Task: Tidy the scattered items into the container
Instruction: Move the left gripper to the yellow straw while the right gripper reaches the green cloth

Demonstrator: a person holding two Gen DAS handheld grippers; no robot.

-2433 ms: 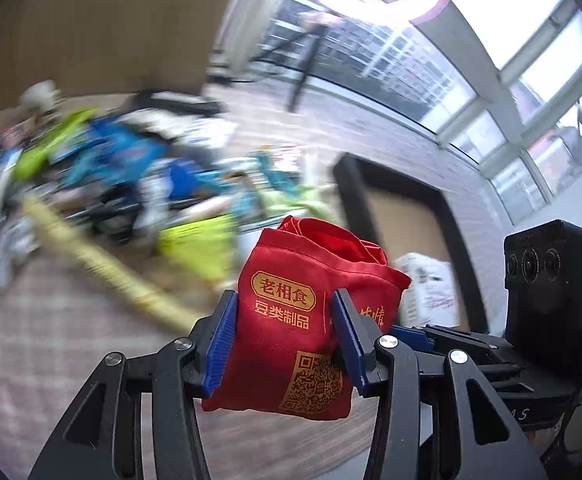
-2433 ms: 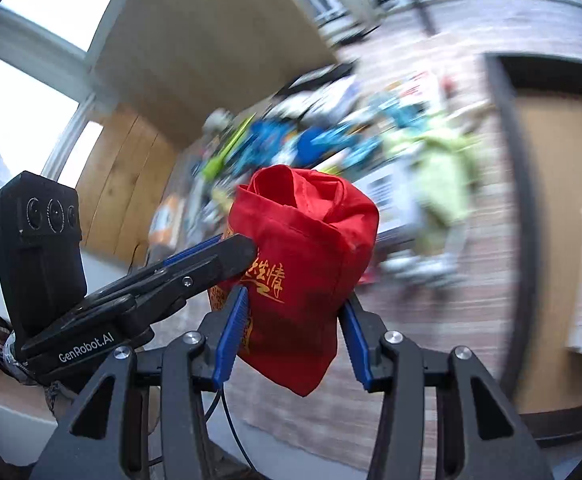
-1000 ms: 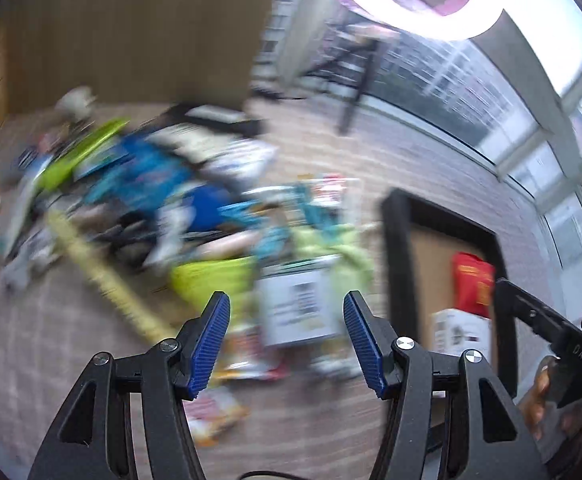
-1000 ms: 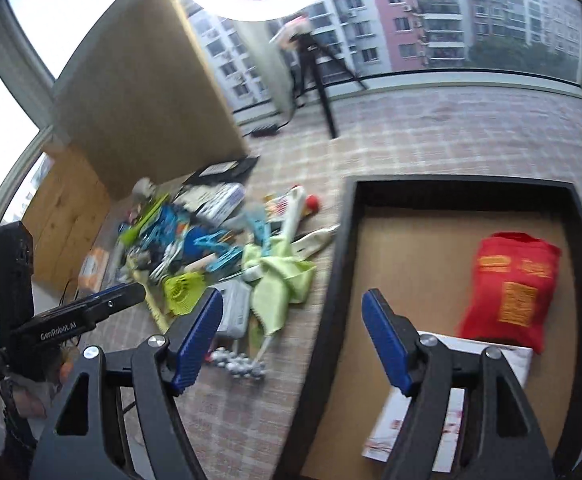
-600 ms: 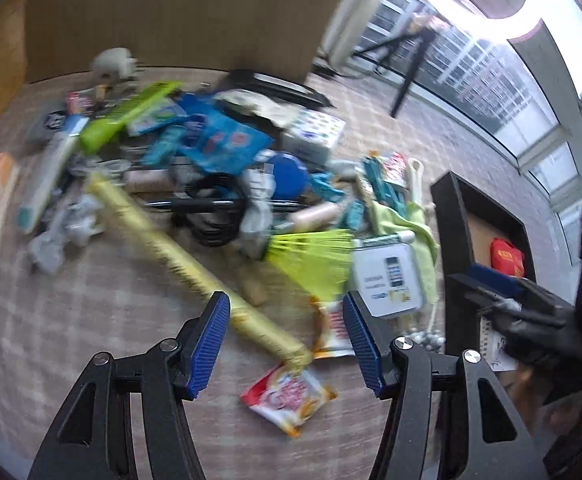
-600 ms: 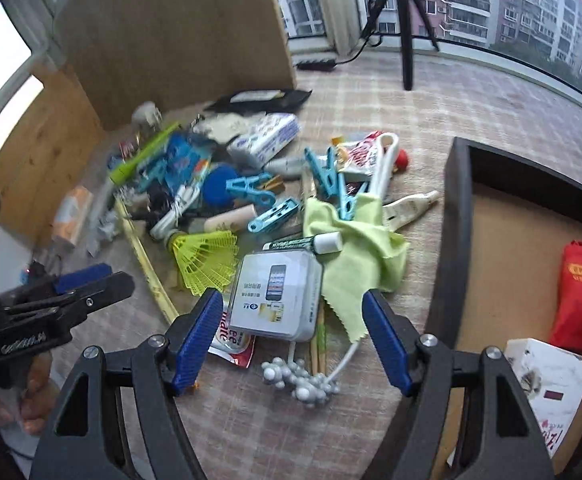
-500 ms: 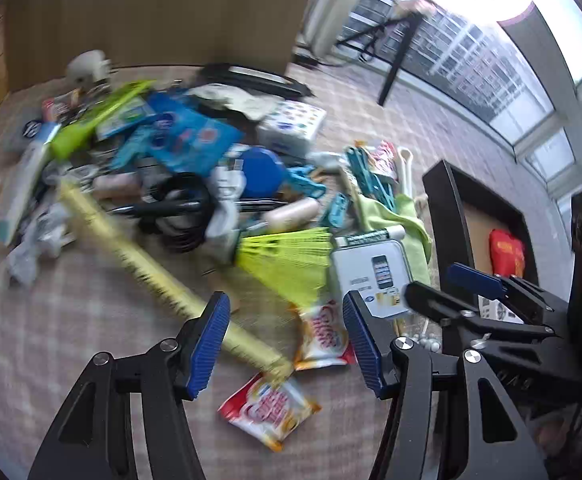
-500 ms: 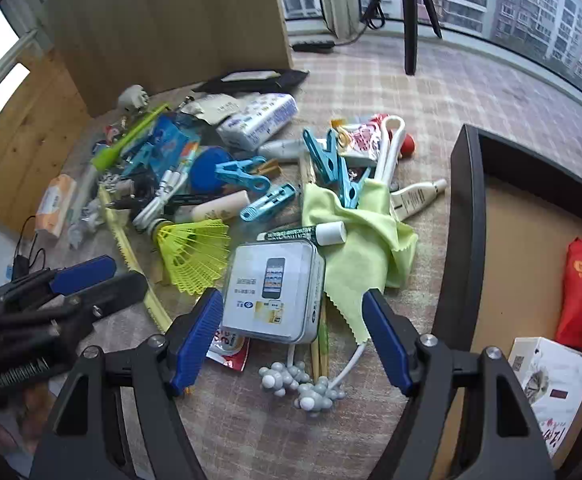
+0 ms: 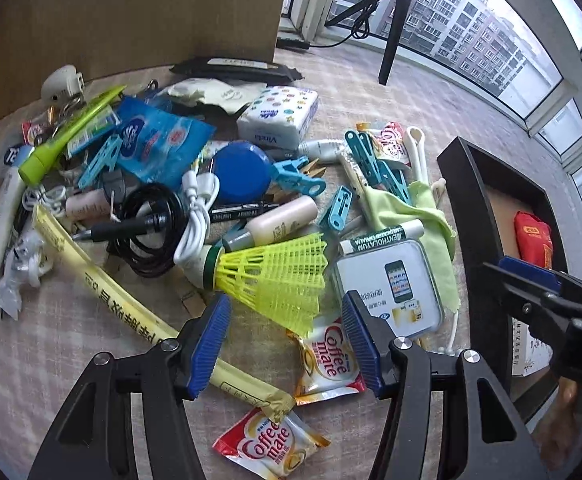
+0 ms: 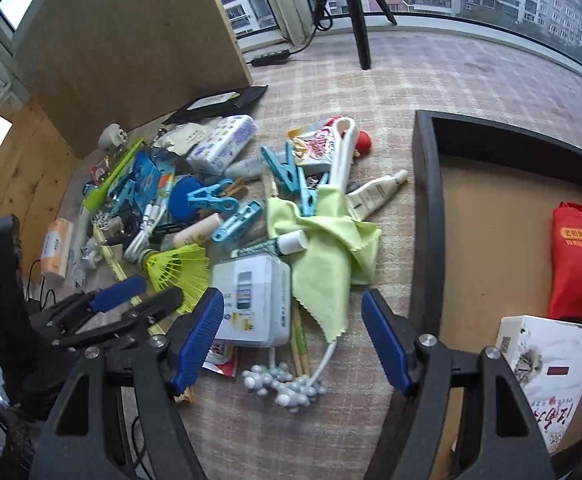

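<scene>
Pile: scattered items fill the left and centre of both views, on the checked cloth, not yet tidied.
Shuttlecock: yellow shuttlecock (image 9: 275, 276) lies centre frame, long axis across, cork left, skirt right.
Left gripper (image 9: 287, 344): jaws spread, empty, just below its skirt.
Right gripper (image 10: 291, 340): jaws spread, empty.
Container (image 10: 425, 208): right edge; holds only red pouch (image 10: 579, 264) and white box (image 10: 547, 364); most work remains.

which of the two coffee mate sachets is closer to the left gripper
The upper Coffee mate sachet, lying between the open left gripper fingers, just below the yellow shuttlecock. The other sachet lies lower, past the yellow wrapper's end.
</scene>
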